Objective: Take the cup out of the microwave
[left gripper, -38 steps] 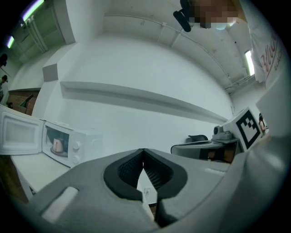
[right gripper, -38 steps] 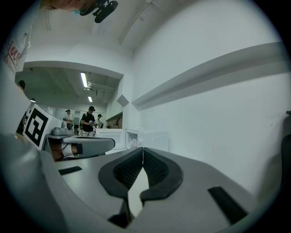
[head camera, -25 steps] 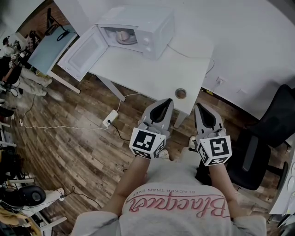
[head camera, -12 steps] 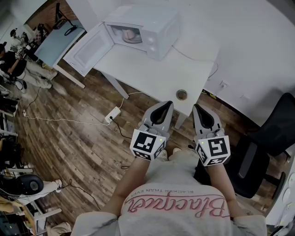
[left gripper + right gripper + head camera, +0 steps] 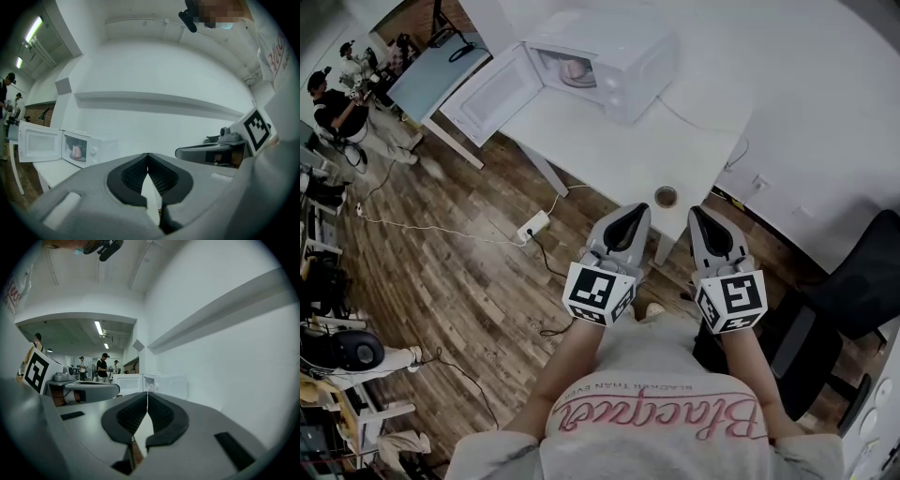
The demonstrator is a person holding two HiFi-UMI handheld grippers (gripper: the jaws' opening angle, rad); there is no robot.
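Note:
A white microwave [image 5: 614,56] stands on the far end of a white table [image 5: 628,150] with its door [image 5: 487,94] swung open to the left. A pink cup [image 5: 573,70] sits inside it, also seen as the pink cup [image 5: 76,151] in the left gripper view. My left gripper [image 5: 635,212] and right gripper [image 5: 701,216] are held side by side near the table's front edge, well short of the microwave. Both are shut with nothing between the jaws, as the left gripper [image 5: 148,155] and right gripper [image 5: 147,394] show.
A small round brown-rimmed object [image 5: 666,197] lies near the table's front corner. A power strip [image 5: 532,225] and cables lie on the wooden floor. A black office chair [image 5: 853,291] stands at the right. People [image 5: 347,103] work at the far left by a blue-topped table [image 5: 441,70].
The microwave and table have shifted rightward and slightly upward in the head view. Both grippers stay shut and side by side, having edged a little toward the table.

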